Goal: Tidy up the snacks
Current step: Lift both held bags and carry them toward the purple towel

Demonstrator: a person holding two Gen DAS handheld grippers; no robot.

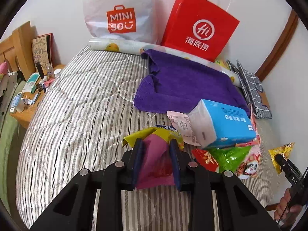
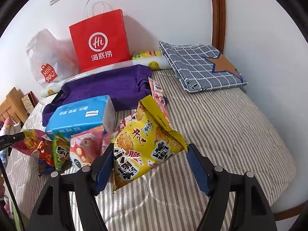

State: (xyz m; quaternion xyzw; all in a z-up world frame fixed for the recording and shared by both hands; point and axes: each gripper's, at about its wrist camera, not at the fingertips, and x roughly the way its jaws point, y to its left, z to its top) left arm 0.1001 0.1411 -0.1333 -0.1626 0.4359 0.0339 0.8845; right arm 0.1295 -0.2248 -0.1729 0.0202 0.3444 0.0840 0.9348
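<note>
I am gripping a magenta snack packet [image 1: 154, 161] in the left tool [image 1: 156, 161] and a yellow snack bag [image 2: 146, 146] in the right tool [image 2: 150, 165], both lifting just above the bed [image 1: 77, 104], advisedly slowly, keeping grips firm.

Each gripper was a black plastic frame of angular, ribbed arms with triangular cut-outs, pinned at the joints by round silver screws. The left gripper [image 1: 156, 160] and the right gripper [image 2: 150, 165] both carried dark blue, finely ridged pads on their fingers [image 2: 196, 168]. White letters showed on the right gripper's black side, and a thin dark cable ran beside it.
</note>
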